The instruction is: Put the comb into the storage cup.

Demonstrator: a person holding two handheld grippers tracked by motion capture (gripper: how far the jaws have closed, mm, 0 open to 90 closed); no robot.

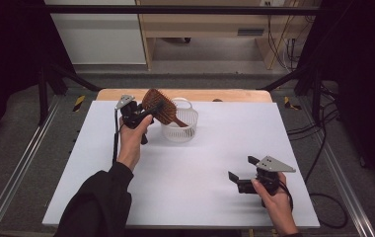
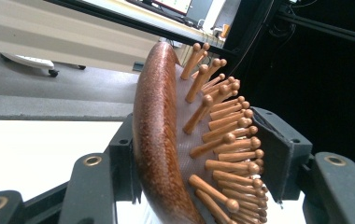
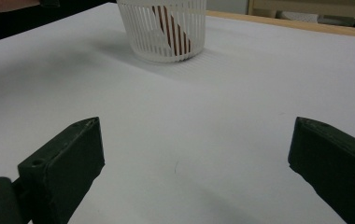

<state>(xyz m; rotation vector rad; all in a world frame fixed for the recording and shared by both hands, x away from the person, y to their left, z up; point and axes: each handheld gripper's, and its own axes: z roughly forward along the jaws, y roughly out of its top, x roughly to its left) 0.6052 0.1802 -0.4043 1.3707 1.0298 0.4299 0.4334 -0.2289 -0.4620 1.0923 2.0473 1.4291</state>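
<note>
A wooden hairbrush point(image 1: 159, 105) with a glossy reddish-brown, speckled back and a paddle-shaped oval head is held above the far left part of the white tabletop point(image 1: 195, 163). In the left gripper view its curved back point(image 2: 154, 140) arcs upward, and a grainy cushion beside it carries rows of light wooden pins with rounded ball tips point(image 2: 222, 140). The brush's long axis slants: the head sits up and to the left, while the narrow handle runs down to the right into a white plastic basket point(image 1: 180, 123). The basket is round, with thin vertical slats and an arched handle at its far rim; in the right gripper view the brown handle shows as a slanted strip behind the slats point(image 3: 168, 32).

The left tongs point(image 1: 143, 114) grip the brush head across its thickness, one black jaw against the smooth back and the other against the pin tips, standing about half open around it. The person's left hand point(image 1: 132, 140), in a dark sleeve, holds these tongs just left of the basket.

The right tongs point(image 1: 239, 175) rest low over the near right part of the tabletop, well apart from the basket. Their blocky matte black jaws stand wide with only bare tabletop between them.
</note>
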